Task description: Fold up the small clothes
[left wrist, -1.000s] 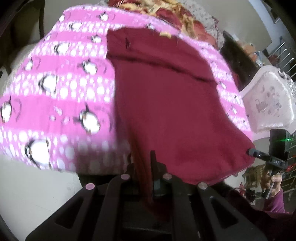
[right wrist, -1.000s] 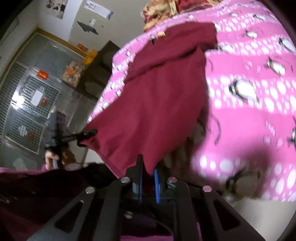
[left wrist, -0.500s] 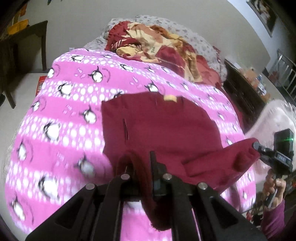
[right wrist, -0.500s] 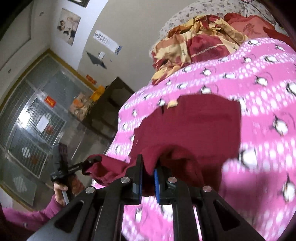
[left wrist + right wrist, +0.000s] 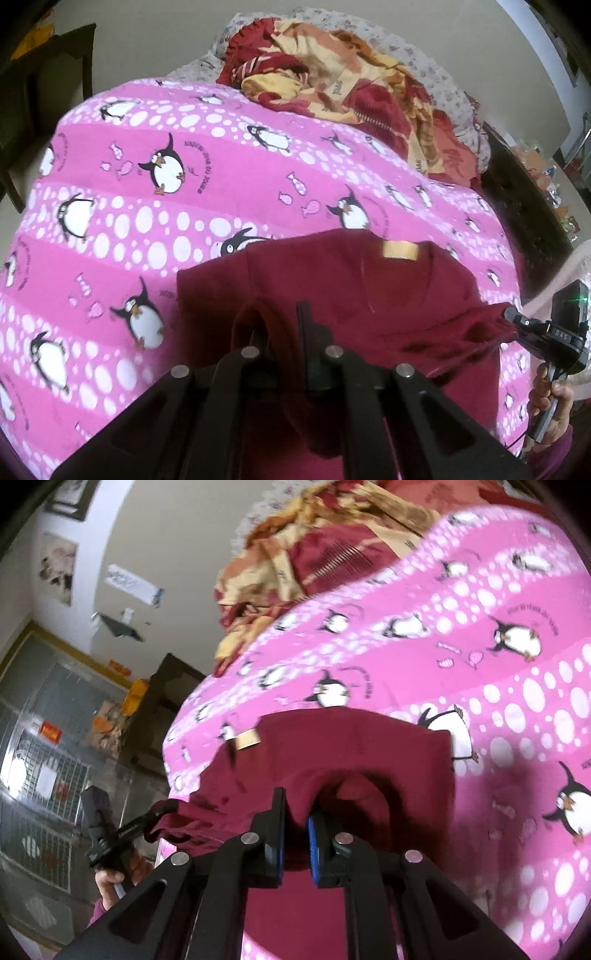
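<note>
left gripper (image 5: pixel 282 325): black frame with angular cut-outs, four round silver screw heads in a row across it, two thin dark fingers
right gripper (image 5: pixel 295 812): same black frame and silver screws, blue pads on the inner faces of its fingers
right gripper, side on in the left wrist view: black body, white lettering "DAS", small green light on its box
sleeves (image 5: pixel 554 456): magenta-purple, at both wrists
</note>
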